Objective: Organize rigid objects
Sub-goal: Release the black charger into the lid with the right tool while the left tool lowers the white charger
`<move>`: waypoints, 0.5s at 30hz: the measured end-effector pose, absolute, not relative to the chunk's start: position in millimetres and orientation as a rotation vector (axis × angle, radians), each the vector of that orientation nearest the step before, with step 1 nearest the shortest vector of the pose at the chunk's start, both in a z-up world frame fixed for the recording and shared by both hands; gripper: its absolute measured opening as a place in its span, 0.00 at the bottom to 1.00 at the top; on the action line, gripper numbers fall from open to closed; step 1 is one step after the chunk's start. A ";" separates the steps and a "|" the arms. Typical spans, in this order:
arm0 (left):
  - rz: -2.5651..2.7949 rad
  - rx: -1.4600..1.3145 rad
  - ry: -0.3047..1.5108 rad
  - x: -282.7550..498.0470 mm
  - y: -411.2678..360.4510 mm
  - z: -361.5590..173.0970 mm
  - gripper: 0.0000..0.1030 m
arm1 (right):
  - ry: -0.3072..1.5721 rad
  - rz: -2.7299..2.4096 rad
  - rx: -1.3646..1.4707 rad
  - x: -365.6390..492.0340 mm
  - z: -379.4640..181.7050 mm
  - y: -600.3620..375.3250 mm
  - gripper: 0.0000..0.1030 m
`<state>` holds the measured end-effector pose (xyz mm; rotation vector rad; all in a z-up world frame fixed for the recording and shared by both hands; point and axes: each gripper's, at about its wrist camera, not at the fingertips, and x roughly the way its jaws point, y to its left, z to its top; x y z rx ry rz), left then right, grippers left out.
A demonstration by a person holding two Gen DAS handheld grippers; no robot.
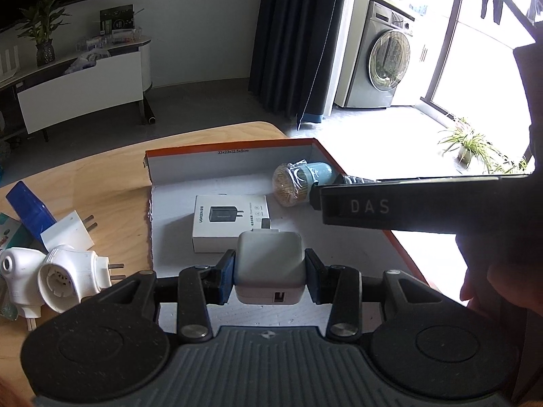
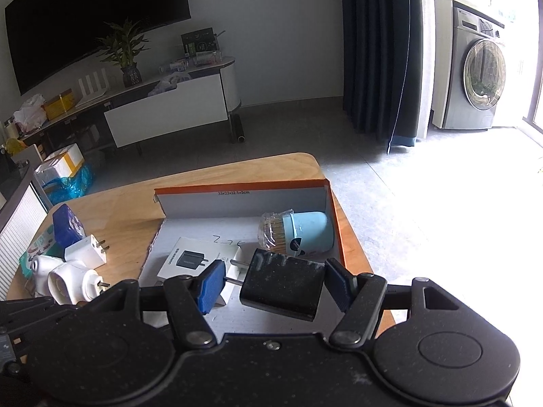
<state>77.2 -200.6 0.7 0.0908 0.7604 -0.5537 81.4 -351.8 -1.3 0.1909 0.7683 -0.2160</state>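
Note:
In the left wrist view my left gripper (image 1: 269,271) is shut on a white cube charger (image 1: 268,261), its USB port facing the camera, just over the near part of an orange-rimmed cardboard box (image 1: 230,146). In the right wrist view my right gripper (image 2: 275,285) is shut on a black charger (image 2: 281,281) held lengthwise, prongs against the left blue pad (image 2: 210,285), above the same box (image 2: 244,183). Inside the box lie a white charger carton (image 1: 230,222) and a light-blue toothpick holder (image 1: 302,183) on its side.
Left of the box on the wooden table (image 1: 101,169) lie several white plug adapters (image 1: 74,271), a blue pack (image 1: 30,210) and a tissue pack (image 2: 37,247). The black side of the right-hand tool (image 1: 407,203) crosses the box's right edge. The table ends just beyond the box.

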 end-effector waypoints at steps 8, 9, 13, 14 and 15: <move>-0.570 0.093 0.788 84.1 -209.3 -7.7 0.41 | 0.707 -0.215 0.212 88.5 3.9 -367.1 0.76; -0.573 0.092 0.792 84.9 -211.1 -8.5 0.41 | 0.698 -0.220 0.212 86.4 6.2 -368.8 0.76; -0.588 0.084 0.801 89.3 -220.0 -10.5 0.41 | 0.663 -0.242 0.212 73.1 15.6 -375.1 0.76; -0.595 0.074 0.802 91.1 -223.3 -11.1 0.41 | 0.658 -0.245 0.215 69.6 17.5 -376.6 0.76; -0.606 0.063 0.806 92.5 -225.4 -11.0 0.41 | 0.653 -0.249 0.218 66.5 19.2 -377.8 0.76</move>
